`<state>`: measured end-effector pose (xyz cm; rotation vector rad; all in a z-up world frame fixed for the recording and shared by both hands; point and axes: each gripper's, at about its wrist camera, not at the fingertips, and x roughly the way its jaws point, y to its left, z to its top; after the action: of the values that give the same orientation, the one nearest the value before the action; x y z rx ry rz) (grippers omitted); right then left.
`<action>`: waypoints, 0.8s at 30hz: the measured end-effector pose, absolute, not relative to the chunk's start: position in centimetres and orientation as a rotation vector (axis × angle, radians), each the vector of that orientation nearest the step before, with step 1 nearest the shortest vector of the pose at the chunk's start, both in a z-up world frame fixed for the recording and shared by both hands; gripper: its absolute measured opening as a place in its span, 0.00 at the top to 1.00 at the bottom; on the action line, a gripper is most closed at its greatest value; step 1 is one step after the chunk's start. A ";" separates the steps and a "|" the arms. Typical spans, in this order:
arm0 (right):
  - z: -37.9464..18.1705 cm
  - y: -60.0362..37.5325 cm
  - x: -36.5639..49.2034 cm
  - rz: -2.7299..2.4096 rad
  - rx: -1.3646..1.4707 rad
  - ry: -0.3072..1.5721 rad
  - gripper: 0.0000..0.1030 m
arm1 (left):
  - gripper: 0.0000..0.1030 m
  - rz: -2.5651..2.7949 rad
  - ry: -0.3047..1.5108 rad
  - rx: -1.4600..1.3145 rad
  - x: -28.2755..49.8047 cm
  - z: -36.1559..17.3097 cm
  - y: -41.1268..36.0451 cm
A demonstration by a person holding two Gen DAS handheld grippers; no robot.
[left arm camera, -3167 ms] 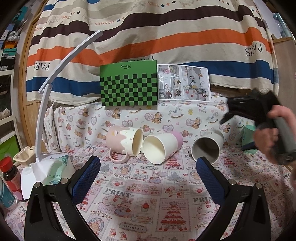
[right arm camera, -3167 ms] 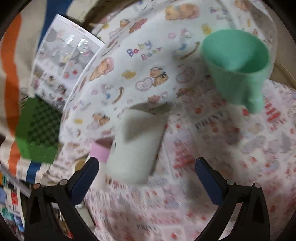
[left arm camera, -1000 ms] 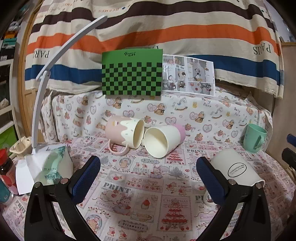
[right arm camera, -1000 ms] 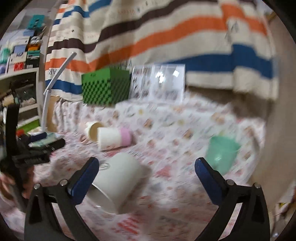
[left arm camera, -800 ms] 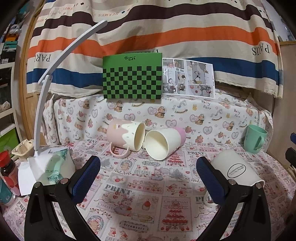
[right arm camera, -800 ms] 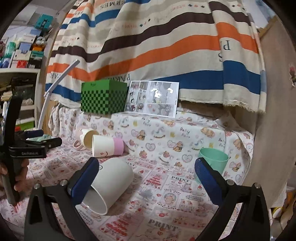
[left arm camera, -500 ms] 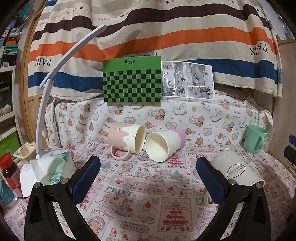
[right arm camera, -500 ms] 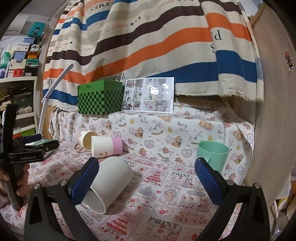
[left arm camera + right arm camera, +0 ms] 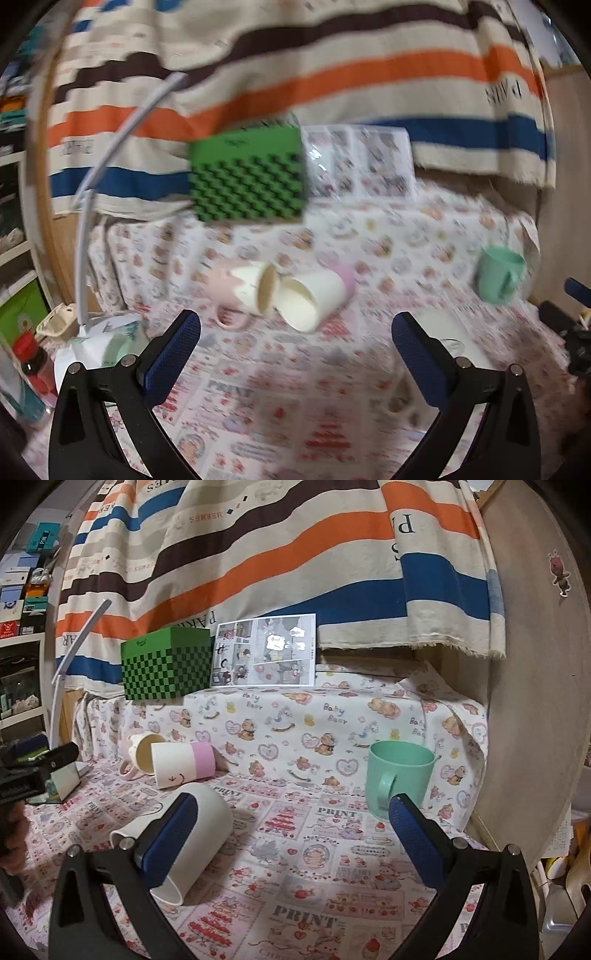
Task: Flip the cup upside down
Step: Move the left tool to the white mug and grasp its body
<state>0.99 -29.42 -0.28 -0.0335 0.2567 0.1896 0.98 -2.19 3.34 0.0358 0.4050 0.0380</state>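
Four cups on the printed cloth [image 9: 295,849]: white cup [image 9: 184,834] on its side lower left of the right wrist frame, partly behind my left pad; green mug [image 9: 397,775] upright, right of centre; pink-white cup [image 9: 183,764] and pink mug [image 9: 138,755] lying touching, mid left. My right claw [image 9: 291,838] gapes wide, holding nothing. My left claw [image 9: 295,350] likewise wide, nothing held; that view is blurred. One checkered box [image 9: 166,668], upper left.
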 end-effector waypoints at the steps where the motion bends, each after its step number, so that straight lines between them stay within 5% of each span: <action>1: -0.3 -29.6 1.0 0.171 -0.028 0.256 0.00 | 0.00 0.026 0.445 0.032 1.5 3.8 -2.9; 12: -0.1 -31.5 1.4 0.068 0.036 0.251 0.00 | 0.00 -0.108 0.989 0.041 11.6 3.6 -11.9; 24: -0.2 -32.4 2.0 -0.088 0.052 0.276 0.00 | 0.05 -0.041 1.179 -0.019 14.4 -0.7 -13.5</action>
<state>1.96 -32.41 -0.22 0.0517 0.2762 -0.0880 14.35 -13.50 -0.66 -0.0195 1.1790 -0.0408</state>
